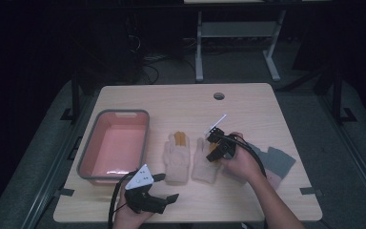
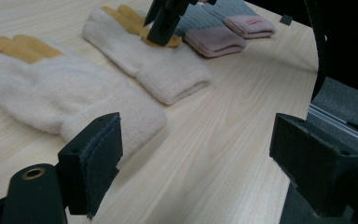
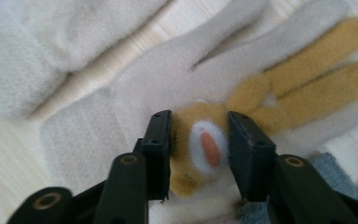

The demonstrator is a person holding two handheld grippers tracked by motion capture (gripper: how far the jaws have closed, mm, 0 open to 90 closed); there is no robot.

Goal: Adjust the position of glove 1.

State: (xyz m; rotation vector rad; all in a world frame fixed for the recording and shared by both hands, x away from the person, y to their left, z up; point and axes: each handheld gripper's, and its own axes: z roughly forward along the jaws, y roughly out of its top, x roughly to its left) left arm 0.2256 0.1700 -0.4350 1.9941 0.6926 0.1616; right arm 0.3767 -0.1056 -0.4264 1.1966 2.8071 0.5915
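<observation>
The wooden table (image 1: pixel 181 102) carries, at its nine o'clock side, a grey-rimmed pink basin (image 1: pixel 89 152), sitting idle. At the middle lie two cream gloves side by side: the left glove (image 1: pixel 177 155), its yellow fingers pointing toward twelve o'clock, and the right glove (image 1: pixel 205 162), just beside it at three o'clock. Beyond that, toward four o'clock, grey and pink socks (image 1: pixel 274 164) lie partly under the person's forearm.

The right gripper (image 3: pixel 199 149) is down on the right glove, its jaws standing on either side of a small tan animal face sewn on the glove's back (image 3: pixel 203 147); the pads look pressed into the plush, so I read this as a pinch taking hold (the fabric bulges between them). The left gripper (image 2: pixel 196 158) hovers at six o'clock with its jaws wide apart and nothing between them.

The step in hand looks like grasping the right glove. Next it needs a firm hold, then a lift clear of its neighbour.
</observation>
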